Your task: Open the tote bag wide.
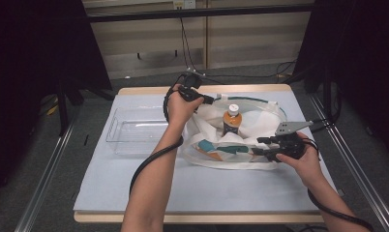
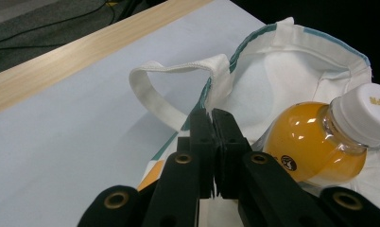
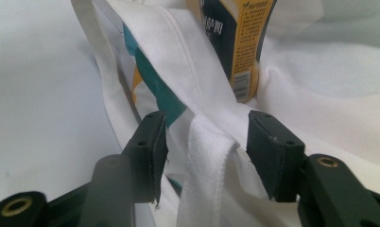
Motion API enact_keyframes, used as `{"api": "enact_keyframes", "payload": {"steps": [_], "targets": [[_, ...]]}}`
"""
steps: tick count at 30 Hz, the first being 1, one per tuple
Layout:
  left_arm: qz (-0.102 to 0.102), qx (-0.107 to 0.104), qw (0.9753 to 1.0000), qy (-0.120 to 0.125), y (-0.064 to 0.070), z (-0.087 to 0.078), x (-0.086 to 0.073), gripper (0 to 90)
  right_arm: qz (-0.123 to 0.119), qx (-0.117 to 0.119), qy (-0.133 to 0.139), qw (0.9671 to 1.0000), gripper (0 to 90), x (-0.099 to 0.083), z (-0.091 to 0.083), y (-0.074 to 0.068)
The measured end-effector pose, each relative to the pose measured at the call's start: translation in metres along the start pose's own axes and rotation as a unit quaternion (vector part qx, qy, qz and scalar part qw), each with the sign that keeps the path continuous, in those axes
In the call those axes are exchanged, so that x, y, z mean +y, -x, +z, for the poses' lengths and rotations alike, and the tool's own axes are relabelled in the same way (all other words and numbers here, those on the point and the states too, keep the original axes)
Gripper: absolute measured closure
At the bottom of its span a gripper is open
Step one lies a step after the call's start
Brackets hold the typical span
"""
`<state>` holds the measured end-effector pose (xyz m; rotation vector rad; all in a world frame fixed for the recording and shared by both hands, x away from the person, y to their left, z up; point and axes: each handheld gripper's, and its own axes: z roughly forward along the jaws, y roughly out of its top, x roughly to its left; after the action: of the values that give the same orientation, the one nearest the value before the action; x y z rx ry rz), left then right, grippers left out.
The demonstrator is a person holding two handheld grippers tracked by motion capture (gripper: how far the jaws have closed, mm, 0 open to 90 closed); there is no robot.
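Note:
A white tote bag [image 1: 241,145] with teal and orange print lies open on the table. An orange drink bottle [image 1: 231,121] with a white cap stands inside it. My left gripper [image 2: 211,116] is shut on the bag's teal-edged rim, next to a strap loop [image 2: 155,97], with the bottle [image 2: 311,142] just to its right. In the high view the left gripper [image 1: 207,100] holds the bag's far left rim. My right gripper [image 3: 204,132] is open at the bag's near edge, its jaws on either side of a white strap [image 3: 204,165]. The bottle's label [image 3: 240,42] rises beyond it.
A clear plastic tray [image 1: 134,130] lies on the pale mat [image 1: 192,188] left of the bag. The wooden table edge [image 1: 149,90] runs along the back. Cables trail on the floor behind, and dark stands flank the table.

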<state>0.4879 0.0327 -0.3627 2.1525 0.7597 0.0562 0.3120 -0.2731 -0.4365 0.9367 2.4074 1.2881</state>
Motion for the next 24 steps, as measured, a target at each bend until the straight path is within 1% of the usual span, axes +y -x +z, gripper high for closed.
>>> {"api": "enact_keyframes", "payload": {"steps": [2, 4, 5, 8, 10, 12, 15, 16, 18, 19, 20, 21, 22, 23, 24], "targets": [[-0.001, -0.001, 1.0000, -0.002, 0.000, 0.000, 0.000, 88.2, -0.001, 0.000, 0.001, 1.0000, 45.3, 0.002, -0.003, 0.000], [-0.003, -0.001, 1.0000, -0.001, 0.000, 0.000, 0.000, 88.2, 0.002, 0.002, 0.002, 1.0000, 41.9, 0.003, -0.007, 0.001], [-0.005, 0.001, 1.0000, 0.001, 0.001, 0.001, 0.000, 88.2, 0.004, 0.002, 0.004, 1.0000, 41.9, 0.004, -0.008, 0.001], [0.002, 0.000, 1.0000, -0.003, 0.001, 0.002, -0.001, 88.2, 0.010, 0.004, 0.010, 0.9999, 41.1, 0.005, -0.012, 0.003], [-0.003, 0.000, 1.0000, -0.001, 0.002, 0.002, -0.001, 88.2, 0.014, 0.006, 0.014, 0.9998, 41.2, 0.006, -0.014, 0.004], [-0.004, -0.001, 1.0000, 0.000, 0.001, 0.002, -0.002, 88.2, 0.019, 0.010, 0.016, 0.9996, 41.6, 0.007, -0.015, 0.005], [0.000, -0.001, 1.0000, -0.007, 0.000, 0.002, -0.001, 88.3, 0.021, 0.014, 0.024, 0.9994, 45.3, 0.009, -0.016, 0.006], [-0.003, 0.000, 1.0000, -0.005, 0.000, 0.002, -0.002, 88.3, 0.024, 0.018, 0.028, 0.9992, 46.8, 0.010, -0.017, 0.007], [-0.006, 0.000, 1.0000, -0.001, 0.001, 0.004, -0.002, 88.3, 0.029, 0.019, 0.035, 0.9988, 51.1, 0.010, -0.019, 0.008], [-0.004, 0.001, 1.0000, -0.005, 0.001, 0.004, -0.002, 88.3, 0.032, 0.020, 0.037, 0.9986, 52.3, 0.010, -0.019, 0.009], [-0.005, 0.002, 1.0000, -0.004, 0.001, 0.005, -0.002, 88.3, 0.036, 0.022, 0.037, 0.9984, 54.0, 0.010, -0.020, 0.010], [-0.001, 0.003, 1.0000, -0.006, 0.000, 0.005, -0.002, 88.3, 0.037, 0.017, 0.037, 0.9985, 56.5, 0.009, -0.020, 0.010], [-0.005, 0.004, 1.0000, -0.005, 0.000, 0.006, -0.002, 88.3, 0.036, 0.016, 0.038, 0.9985, 58.0, 0.009, -0.020, 0.011], [-0.001, 0.004, 1.0000, -0.009, -0.001, 0.007, -0.002, 88.3, 0.037, 0.013, 0.040, 0.9984, 59.4, 0.009, -0.020, 0.011], [-0.005, 0.005, 0.9999, -0.008, -0.001, 0.008, -0.003, 88.3, 0.039, 0.008, 0.039, 0.9985, 62.9, 0.009, -0.020, 0.012]]}}
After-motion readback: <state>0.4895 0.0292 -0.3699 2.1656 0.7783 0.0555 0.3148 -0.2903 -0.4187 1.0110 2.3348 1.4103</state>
